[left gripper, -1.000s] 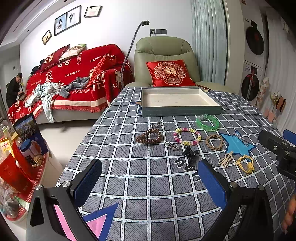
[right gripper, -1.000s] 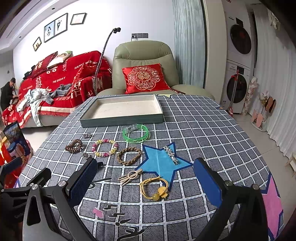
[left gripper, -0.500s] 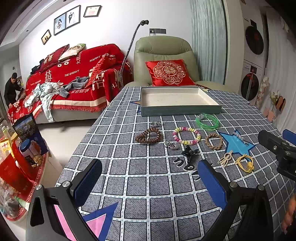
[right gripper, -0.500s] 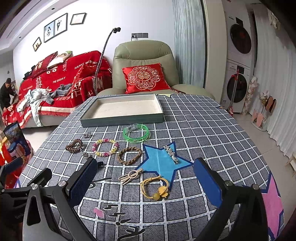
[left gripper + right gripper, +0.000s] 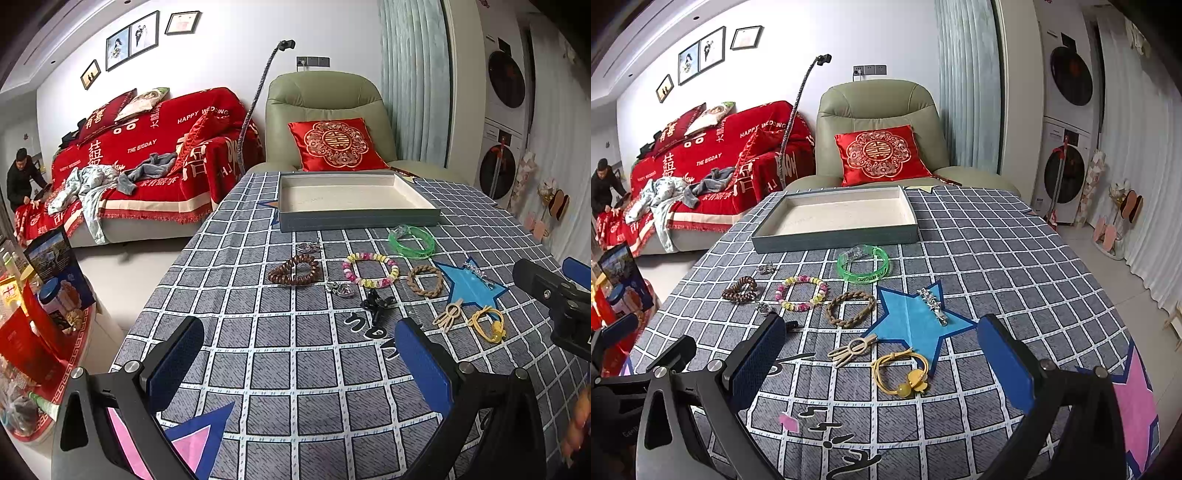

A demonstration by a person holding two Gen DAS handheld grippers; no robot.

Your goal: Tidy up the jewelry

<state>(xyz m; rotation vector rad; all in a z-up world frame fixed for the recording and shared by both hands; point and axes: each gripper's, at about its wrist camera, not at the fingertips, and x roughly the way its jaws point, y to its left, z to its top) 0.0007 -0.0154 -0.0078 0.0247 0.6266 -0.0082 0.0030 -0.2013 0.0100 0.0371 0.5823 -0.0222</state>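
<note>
Nothing sorted yet — both the left hand-held gripper (image 5: pixel 299 360) and the right hand-held gripper (image 5: pixel 881 356) gape empty, so the yellow elastic hair tie (image 5: pixel 900 376) at lower centre looks the likeliest first pick for the shallow grey-walled tray (image 5: pixel 834 236).

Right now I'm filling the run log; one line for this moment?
left gripper: open, empty | right gripper: open, empty | tray: empty | jewelry on tablecloth

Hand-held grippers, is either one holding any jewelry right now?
No. The left hand-held gripper and right hand-held gripper are both open and empty.

Jewelry (image 5: pixel 370 269) before empty tray (image 5: pixel 356 219).
</note>
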